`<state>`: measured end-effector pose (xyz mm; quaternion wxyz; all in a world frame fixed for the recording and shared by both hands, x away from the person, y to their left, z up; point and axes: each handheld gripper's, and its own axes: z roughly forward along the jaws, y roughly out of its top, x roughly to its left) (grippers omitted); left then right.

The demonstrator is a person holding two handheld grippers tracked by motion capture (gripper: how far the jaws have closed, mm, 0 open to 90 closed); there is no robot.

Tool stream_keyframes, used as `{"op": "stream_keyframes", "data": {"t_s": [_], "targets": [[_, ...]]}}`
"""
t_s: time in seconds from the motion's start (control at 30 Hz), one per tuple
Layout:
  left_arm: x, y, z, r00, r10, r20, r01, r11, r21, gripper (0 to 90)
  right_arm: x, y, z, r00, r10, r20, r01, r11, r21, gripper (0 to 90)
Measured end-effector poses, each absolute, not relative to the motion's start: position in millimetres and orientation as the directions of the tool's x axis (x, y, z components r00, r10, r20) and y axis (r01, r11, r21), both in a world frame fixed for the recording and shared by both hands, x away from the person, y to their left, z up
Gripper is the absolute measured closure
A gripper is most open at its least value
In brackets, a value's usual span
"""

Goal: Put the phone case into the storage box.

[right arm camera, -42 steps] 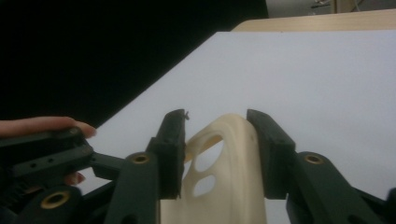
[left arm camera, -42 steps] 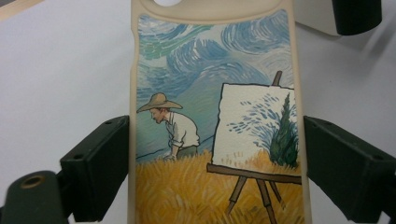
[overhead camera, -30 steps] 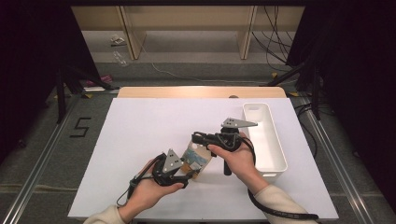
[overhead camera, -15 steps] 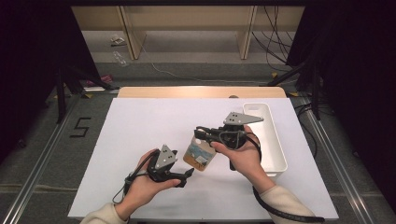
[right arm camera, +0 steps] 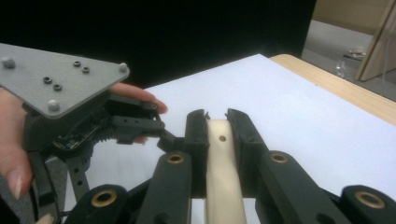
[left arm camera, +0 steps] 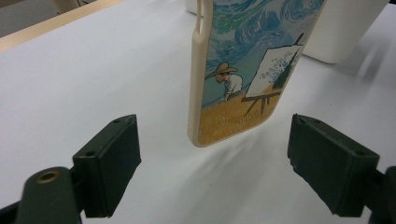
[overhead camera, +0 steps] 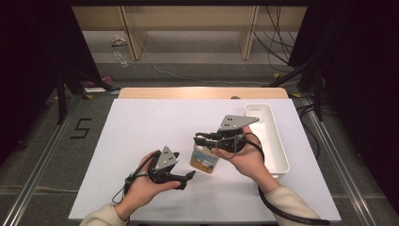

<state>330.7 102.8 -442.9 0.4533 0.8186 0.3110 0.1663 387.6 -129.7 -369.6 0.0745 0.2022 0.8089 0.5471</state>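
A cream phone case (overhead camera: 204,159) with a painted picture of a straw-hatted painter at an easel hangs upright just above the white mat. My right gripper (overhead camera: 202,139) is shut on its top edge; the right gripper view has the cream edge (right arm camera: 219,186) pinched between the black jaws of that gripper (right arm camera: 217,119). My left gripper (overhead camera: 186,179) sits low at the case's left, open, and its jaws have just been opening. In the left gripper view the case (left arm camera: 243,70) hangs ahead of the left gripper's (left arm camera: 219,158) gap, and neither pad touches it.
A long white bin (overhead camera: 275,141) stands on the right side of the white mat (overhead camera: 141,127). A wooden table edge (overhead camera: 202,92) runs along the back. The floor beyond holds cables and shelf legs.
The left gripper has come off the case, spread its jaws and drawn back toward the person. The right gripper has lifted the case a little.
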Motion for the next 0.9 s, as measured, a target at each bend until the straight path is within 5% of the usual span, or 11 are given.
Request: {"op": "stream_keyframes", "data": {"t_s": [0.9], "targets": [[331.6,100.9,-447.4,0.799,0.601,-0.013,0.326,-0.415,0.85,21.3,380.2,-120.1,-367.0,-0.933,0.349,0.093,0.229,0.374,0.899,79.7]]}}
